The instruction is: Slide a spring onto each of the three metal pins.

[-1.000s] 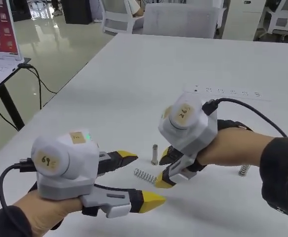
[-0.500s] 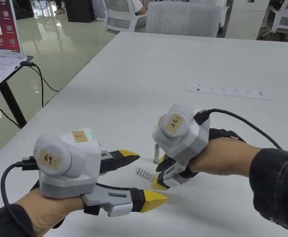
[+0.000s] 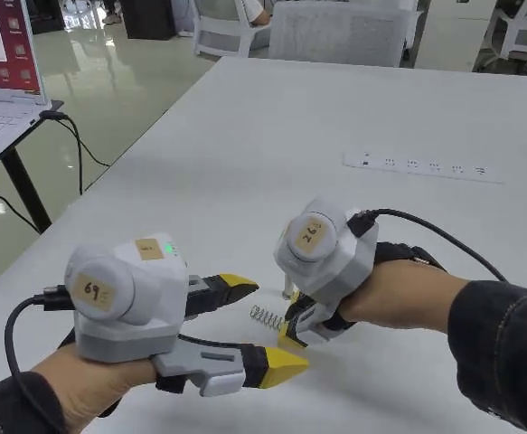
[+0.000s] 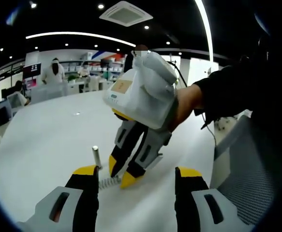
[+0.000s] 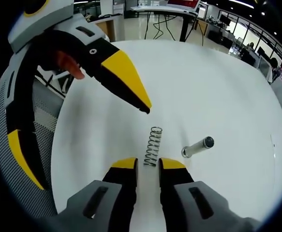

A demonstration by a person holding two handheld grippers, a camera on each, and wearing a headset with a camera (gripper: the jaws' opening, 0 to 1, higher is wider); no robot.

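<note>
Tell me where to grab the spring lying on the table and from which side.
I'd pinch the spring across its coils at the end nearest the right tongs, coming down from above. It lies flat on the table, lengthwise in line with the jaws, so both flanks are free. Holding one end leaves the far end open for the standing pin.
</note>
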